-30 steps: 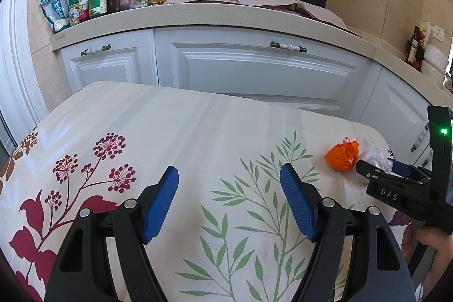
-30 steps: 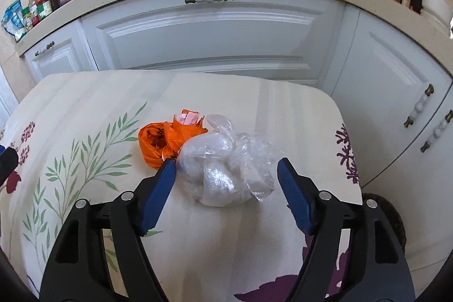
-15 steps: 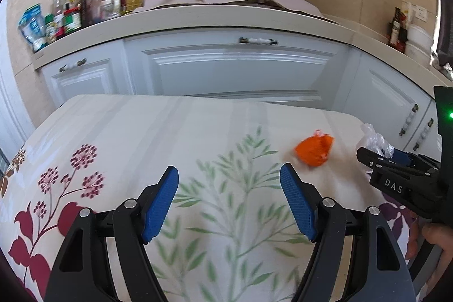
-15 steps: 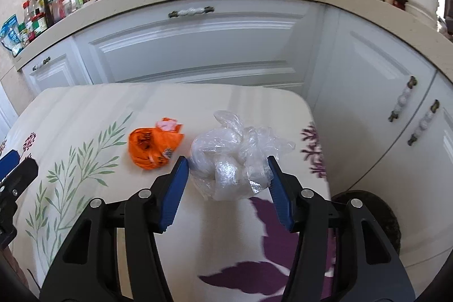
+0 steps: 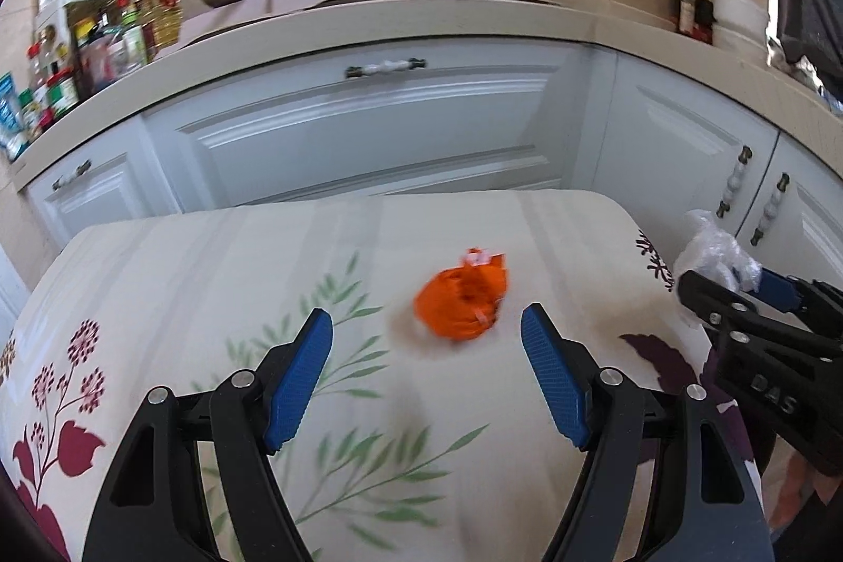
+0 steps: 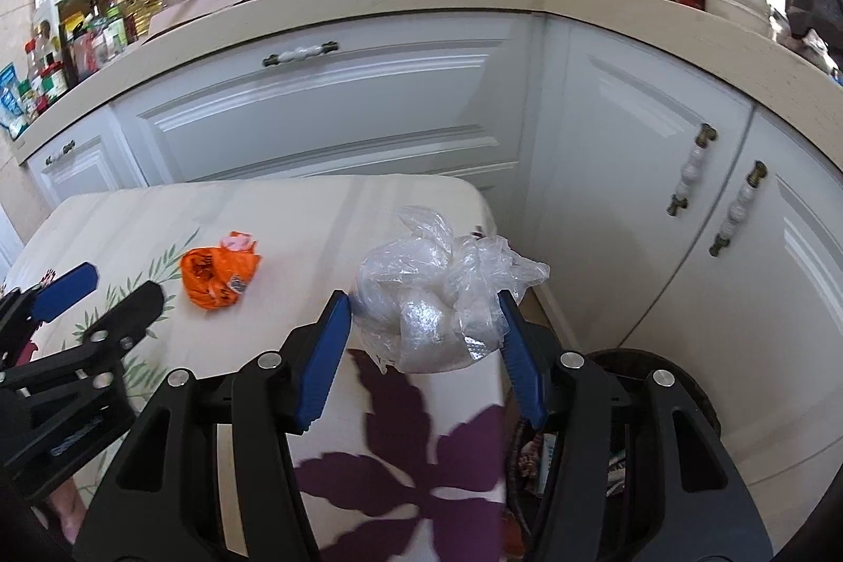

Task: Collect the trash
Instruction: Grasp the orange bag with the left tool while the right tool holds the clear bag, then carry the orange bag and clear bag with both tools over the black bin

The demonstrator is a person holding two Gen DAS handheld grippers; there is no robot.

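The right gripper [image 6: 424,341] pinches a clear plastic bag [image 6: 437,293] at the table's [image 5: 211,256] right edge, above a dark bin [image 6: 658,383] on the floor. The left gripper [image 5: 427,370], its fingers spread wide, faces an orange wrapper [image 5: 461,301] lying mid-table, bare cloth all around it.

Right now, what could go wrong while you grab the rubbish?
The clear plastic bag is loose and crinkly between the right gripper fingers, so it might slip out near the table edge. The orange wrapper is small and light, so the open left gripper may nudge it away.
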